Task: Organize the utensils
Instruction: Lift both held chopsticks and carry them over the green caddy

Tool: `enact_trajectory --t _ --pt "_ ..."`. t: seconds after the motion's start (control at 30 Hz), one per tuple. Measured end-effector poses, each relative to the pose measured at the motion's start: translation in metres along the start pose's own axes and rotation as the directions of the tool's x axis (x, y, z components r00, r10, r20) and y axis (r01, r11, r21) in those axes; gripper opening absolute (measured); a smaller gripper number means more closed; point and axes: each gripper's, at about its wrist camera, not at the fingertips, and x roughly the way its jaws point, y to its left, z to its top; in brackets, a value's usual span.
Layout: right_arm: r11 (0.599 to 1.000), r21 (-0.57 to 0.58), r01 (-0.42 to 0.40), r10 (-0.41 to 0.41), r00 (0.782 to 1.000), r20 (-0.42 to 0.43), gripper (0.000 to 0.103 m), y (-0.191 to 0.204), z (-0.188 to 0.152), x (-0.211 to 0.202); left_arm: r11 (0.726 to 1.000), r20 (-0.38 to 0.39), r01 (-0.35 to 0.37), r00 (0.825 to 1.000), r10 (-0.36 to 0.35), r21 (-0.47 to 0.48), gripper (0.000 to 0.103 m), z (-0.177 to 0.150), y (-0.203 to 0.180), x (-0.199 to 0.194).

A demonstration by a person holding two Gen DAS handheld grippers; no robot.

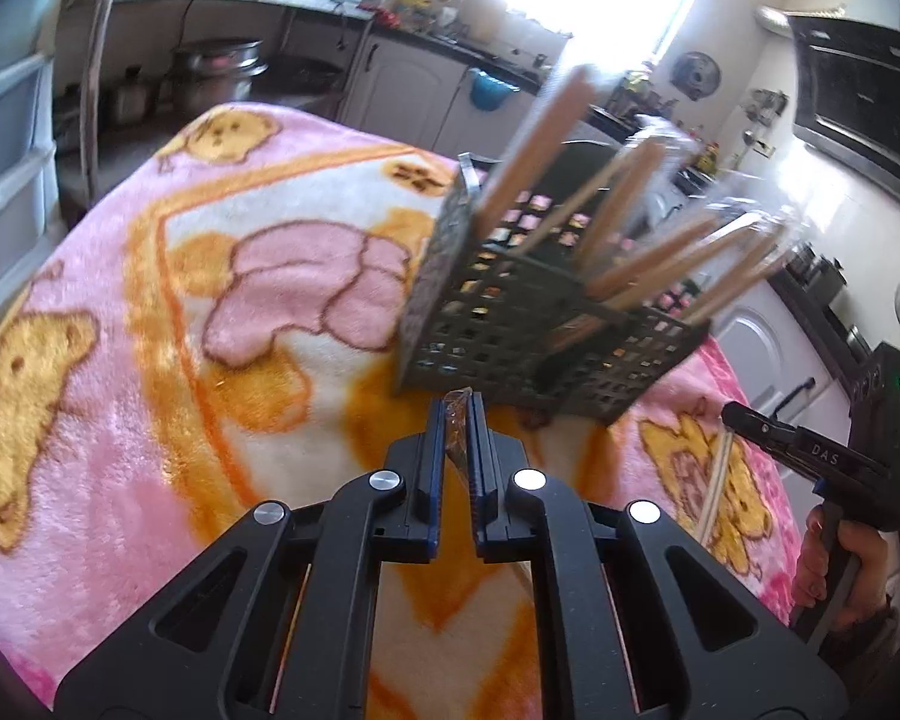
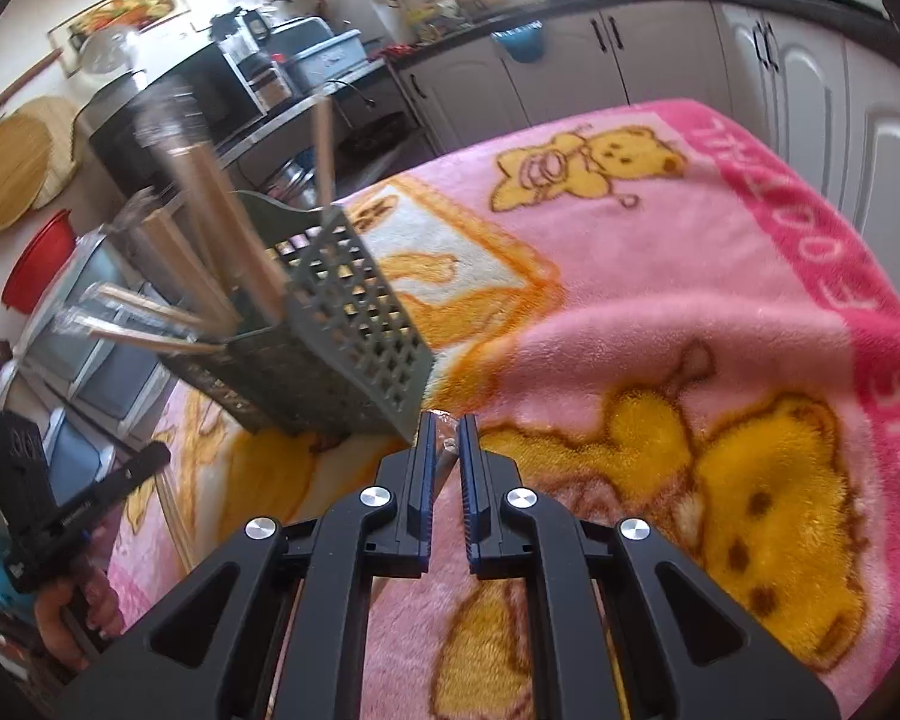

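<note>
A grey perforated utensil caddy stands on the pink bear blanket, holding several plastic-wrapped wooden utensils. My left gripper is shut on a wrapped utensil, just in front of the caddy. My right gripper is shut on a wrapped utensil, its tip near the caddy corner. The right gripper also shows in the left wrist view, with its pale utensil hanging down. The left gripper shows in the right wrist view.
The blanket-covered table stretches to the right of the caddy. Kitchen counters and white cabinets run behind. A metal pot and plastic drawers stand beyond the table's far left.
</note>
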Motion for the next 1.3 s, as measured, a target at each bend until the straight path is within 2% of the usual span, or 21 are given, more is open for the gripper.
enact_trajectory --t 0.33,0.73,1.07,1.3 --pt "0.993 -0.111 -0.026 0.036 0.995 0.095 0.007 0.034 -0.003 -0.046 0.995 0.062 0.061 0.996 -0.065 0.075 0.003 0.007 -0.033 -0.038" --pt "0.967 -0.252 -0.024 0.075 0.978 0.194 0.006 0.079 0.002 -0.094 0.977 0.123 0.137 0.98 -0.159 0.165 0.002 0.023 -0.069 -0.08" --pt "0.951 -0.309 -0.015 0.101 0.959 0.264 0.006 0.098 0.015 -0.12 0.958 0.169 0.162 0.964 -0.204 0.236 0.002 0.045 -0.092 -0.104" --pt "0.942 -0.335 -0.02 0.13 0.943 0.306 0.006 0.111 0.03 -0.135 0.946 0.228 0.164 0.946 -0.231 0.28 0.002 0.068 -0.106 -0.122"
